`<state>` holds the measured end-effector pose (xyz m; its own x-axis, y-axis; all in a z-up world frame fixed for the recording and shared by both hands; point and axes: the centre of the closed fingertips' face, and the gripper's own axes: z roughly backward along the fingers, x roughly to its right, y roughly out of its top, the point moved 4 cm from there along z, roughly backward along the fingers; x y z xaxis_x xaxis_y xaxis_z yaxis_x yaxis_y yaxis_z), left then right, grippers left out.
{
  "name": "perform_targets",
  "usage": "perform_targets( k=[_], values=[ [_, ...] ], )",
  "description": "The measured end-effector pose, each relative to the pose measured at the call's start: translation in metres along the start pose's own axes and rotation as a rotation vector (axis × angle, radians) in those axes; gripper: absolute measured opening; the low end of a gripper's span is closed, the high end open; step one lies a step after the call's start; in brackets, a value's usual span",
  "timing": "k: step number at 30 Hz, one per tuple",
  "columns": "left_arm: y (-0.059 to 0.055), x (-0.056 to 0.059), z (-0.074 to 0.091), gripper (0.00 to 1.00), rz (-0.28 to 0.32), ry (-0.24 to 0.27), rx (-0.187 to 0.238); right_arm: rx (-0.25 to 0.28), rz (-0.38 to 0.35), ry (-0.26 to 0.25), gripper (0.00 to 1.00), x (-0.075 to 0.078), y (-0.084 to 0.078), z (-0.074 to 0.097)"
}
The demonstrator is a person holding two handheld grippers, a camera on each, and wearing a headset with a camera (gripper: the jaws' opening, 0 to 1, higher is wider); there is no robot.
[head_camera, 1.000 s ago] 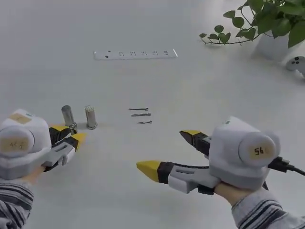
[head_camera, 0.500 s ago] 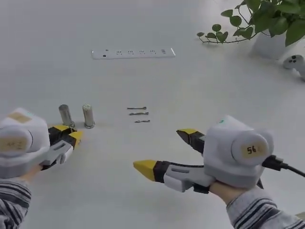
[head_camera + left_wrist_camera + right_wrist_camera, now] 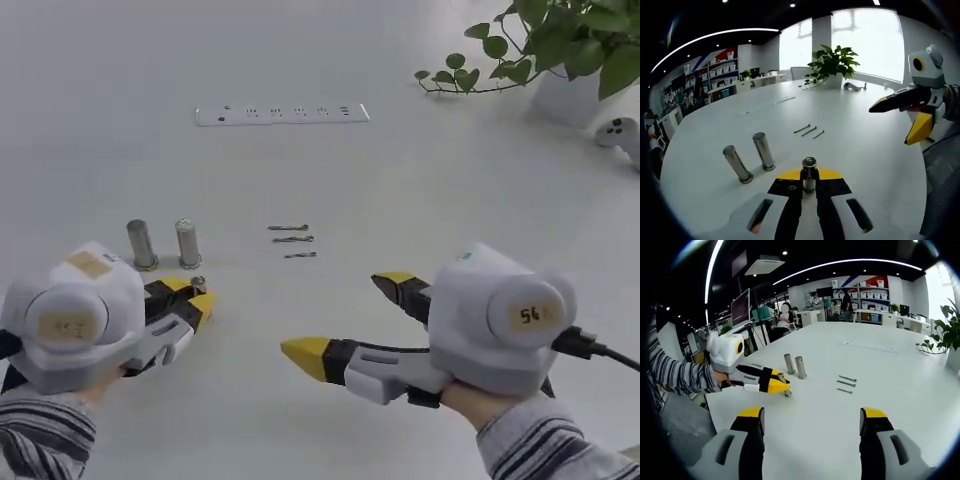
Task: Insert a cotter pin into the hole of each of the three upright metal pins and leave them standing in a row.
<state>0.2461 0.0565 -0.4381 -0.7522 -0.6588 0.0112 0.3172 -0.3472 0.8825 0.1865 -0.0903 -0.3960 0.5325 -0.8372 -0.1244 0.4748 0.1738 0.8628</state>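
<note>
Steel, cylindrical: two standing metal pins (image 3: pixel 188 242) are upright side by side on the white table (image 3: pixel 400 180), not touching each other. A third metal pin (image 3: pixel 809 167) is clamped upright between the narrowed jaws of the left gripper (image 3: pixel 190 293), just in front of the standing pair, on the person's side and slightly right. Three cotter pins (image 3: pixel 291 240) lie loose in a short column right of the pair, none inserted. The right gripper (image 3: pixel 345 315) is spread wide with nothing between its jaws. It sits well right of the pair and nearer the person than the cotter pins.
</note>
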Motion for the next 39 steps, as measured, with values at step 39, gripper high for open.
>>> perform_targets(
  k=[39],
  values=[
    [-0.003,0.008,0.008,0.38,0.039,-0.013,-0.016,-0.115,0.13,0.033,0.57,0.032,0.009,-0.016]
  ],
)
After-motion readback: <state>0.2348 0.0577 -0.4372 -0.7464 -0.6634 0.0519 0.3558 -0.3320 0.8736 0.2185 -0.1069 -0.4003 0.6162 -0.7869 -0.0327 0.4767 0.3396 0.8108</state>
